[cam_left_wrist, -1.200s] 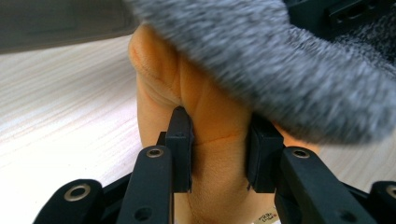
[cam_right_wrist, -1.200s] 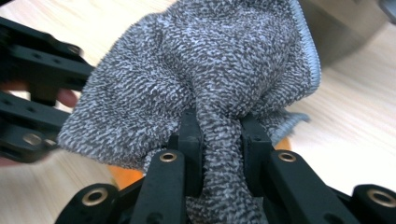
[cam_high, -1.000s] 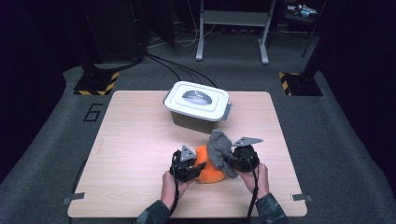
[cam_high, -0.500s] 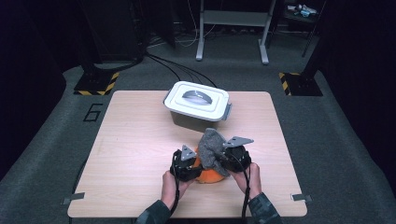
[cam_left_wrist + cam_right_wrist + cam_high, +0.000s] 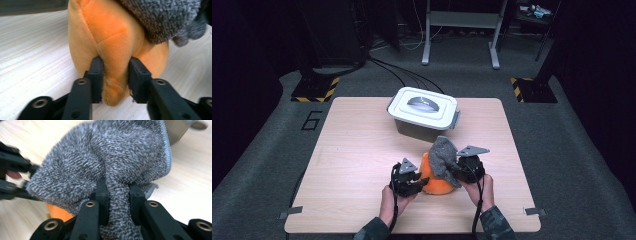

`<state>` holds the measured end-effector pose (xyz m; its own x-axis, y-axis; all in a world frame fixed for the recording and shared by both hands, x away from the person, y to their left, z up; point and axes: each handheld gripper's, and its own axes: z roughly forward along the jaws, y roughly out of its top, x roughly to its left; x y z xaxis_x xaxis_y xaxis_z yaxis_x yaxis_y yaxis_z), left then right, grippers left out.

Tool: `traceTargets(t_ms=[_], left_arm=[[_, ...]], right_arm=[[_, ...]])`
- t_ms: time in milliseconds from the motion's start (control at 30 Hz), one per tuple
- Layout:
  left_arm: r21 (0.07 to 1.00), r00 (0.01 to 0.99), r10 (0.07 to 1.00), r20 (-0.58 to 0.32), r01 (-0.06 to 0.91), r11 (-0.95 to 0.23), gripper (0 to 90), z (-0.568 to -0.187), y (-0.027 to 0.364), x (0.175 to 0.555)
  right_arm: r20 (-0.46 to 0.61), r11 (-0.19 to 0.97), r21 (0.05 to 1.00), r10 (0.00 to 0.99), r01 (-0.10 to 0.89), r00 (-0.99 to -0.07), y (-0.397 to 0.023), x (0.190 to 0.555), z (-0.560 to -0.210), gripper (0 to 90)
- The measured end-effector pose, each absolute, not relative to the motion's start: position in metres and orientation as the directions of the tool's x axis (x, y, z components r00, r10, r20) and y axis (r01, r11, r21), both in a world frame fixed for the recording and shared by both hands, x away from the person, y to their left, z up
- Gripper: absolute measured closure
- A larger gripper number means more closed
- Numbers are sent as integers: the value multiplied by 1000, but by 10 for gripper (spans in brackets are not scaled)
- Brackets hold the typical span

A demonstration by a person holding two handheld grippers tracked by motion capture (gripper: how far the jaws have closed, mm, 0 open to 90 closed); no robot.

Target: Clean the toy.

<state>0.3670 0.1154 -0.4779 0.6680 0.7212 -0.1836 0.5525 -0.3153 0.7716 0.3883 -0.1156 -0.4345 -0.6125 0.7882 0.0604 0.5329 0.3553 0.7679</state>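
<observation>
Where tongs (image 5: pixel 115 67) pinch, orange plush (image 5: pixel 110 37) between.

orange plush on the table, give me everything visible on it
The orange plush is a soft, rounded, short-pile fabric piece with stitched seams, resting on the wooden table near its front edge, in front of the lidded white bin. The left gripper has just been closing and pinches a fold of it at the lower end. A grey terry cloth, clamped by the right gripper, drapes over its top.
</observation>
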Motion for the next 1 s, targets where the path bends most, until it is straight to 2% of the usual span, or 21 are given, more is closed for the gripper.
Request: traceTargets(t_ms=[67,100,267,400,467,633,733,867,1000], left_arm=[[773,659,729,-186,556,-305,707,-478,114,366],[772,663,726,-185,555,-310,708,-477,114,365],[768,659,730,-183,559,-312,723,-479,116,366],[775,663,726,-182,551,-309,725,-479,117,366],[776,659,725,-200,558,-294,725,-480,118,366],[780,660,725,-197,554,-292,725,-480,116,366],[776,659,725,-199,557,-294,724,-481,118,366],[778,649,729,-219,567,-271,724,-481,119,366],[768,651,734,-194,566,-300,724,-480,119,366]], right_arm=[[45,354,789,783,503,-621,-111,382,-425,749],[41,376,791,755,483,-655,-98,377,-420,749],[-20,451,760,737,468,-676,-79,377,-431,752],[-2,428,752,762,501,-648,-99,380,-435,754],[4,397,735,809,550,-588,-122,378,-440,753],[35,357,710,843,607,-537,-147,378,-450,752],[8,373,745,824,553,-567,-144,372,-435,750],[9,388,783,775,487,-632,-117,371,-418,749],[-33,463,755,735,465,-677,-86,381,-424,749]])
